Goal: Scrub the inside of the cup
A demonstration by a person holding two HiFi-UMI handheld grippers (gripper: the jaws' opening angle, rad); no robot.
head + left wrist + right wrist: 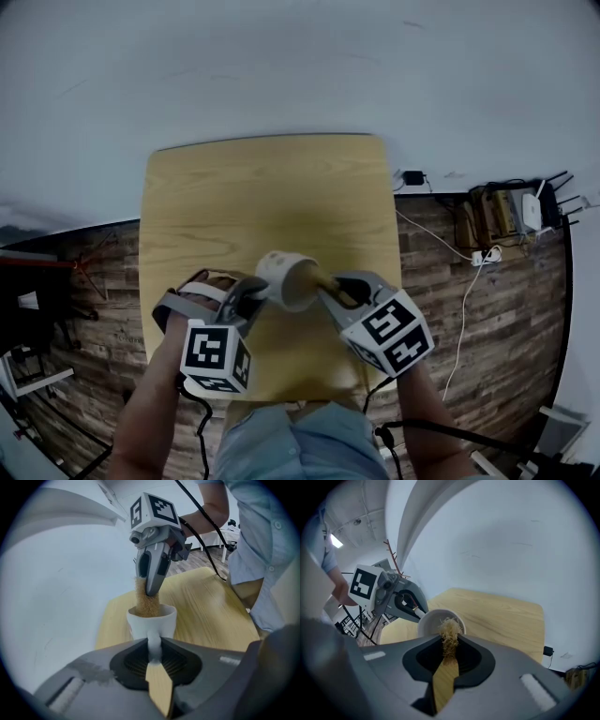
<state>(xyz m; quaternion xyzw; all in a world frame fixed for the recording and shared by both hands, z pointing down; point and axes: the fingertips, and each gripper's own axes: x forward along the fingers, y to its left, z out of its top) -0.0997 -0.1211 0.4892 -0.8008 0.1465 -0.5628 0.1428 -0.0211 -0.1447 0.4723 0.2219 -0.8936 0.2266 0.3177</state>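
Left gripper [153, 657]: jaws clamped on the handle [153, 643] of the white cup [152, 621].
Cup: just past the left fingertips, mouth turned to the right gripper [449, 654], over the wooden table [262, 192].
Right gripper: jaws pinched on a tan fibrous scrubber [450, 637]; its tip, beyond the fingertips, sits in the cup mouth.

Head view: the handle of the white ceramic cup [286, 277] is hidden behind the left gripper [248, 295]. Left gripper view: the lower end of the tan fibrous scrubber [145, 605] is out of sight inside the cup. The person's lap [300, 441] covers the near edge of the pale wooden desk [262, 187]. The floor clutter [511, 214] by the wall is too small to identify.
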